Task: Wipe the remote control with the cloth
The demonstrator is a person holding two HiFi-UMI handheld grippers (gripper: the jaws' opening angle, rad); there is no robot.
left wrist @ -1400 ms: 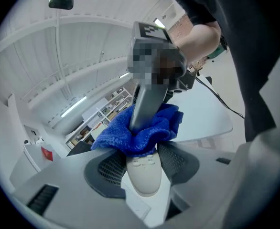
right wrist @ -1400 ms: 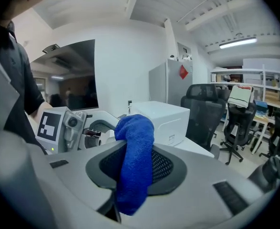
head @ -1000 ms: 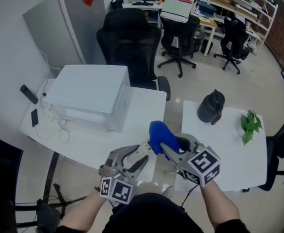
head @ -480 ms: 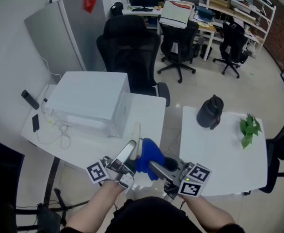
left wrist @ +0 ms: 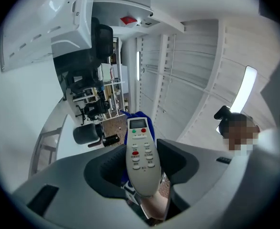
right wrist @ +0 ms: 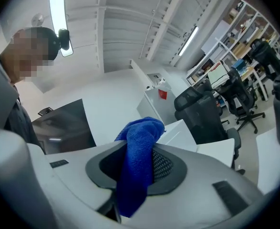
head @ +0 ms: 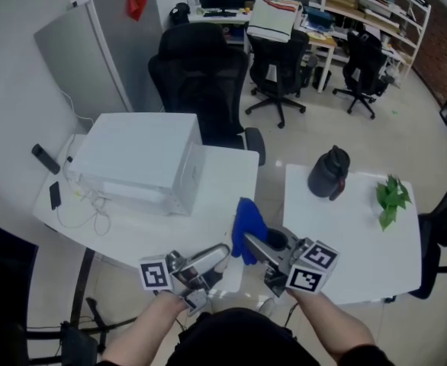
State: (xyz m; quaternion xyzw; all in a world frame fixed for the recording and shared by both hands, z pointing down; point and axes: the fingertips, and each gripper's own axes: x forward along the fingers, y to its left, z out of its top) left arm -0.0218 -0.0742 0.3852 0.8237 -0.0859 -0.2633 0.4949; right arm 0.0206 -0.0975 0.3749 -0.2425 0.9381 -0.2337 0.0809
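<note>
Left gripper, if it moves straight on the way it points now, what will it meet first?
Most likely the blue cloth, which the right gripper holds just past the tip of the remote gripped by the left gripper; the gap between them is unclear.

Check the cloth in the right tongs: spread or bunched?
Bunched. The blue cloth is gathered into one thick fold, clamped in the right tongs, its top end poking up past them.

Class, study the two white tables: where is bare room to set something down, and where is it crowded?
Free: the right table, nearer than the black jug and green plant; the left table, the strip right of the white box. Crowded: left of the box, with cables and phone.
</note>
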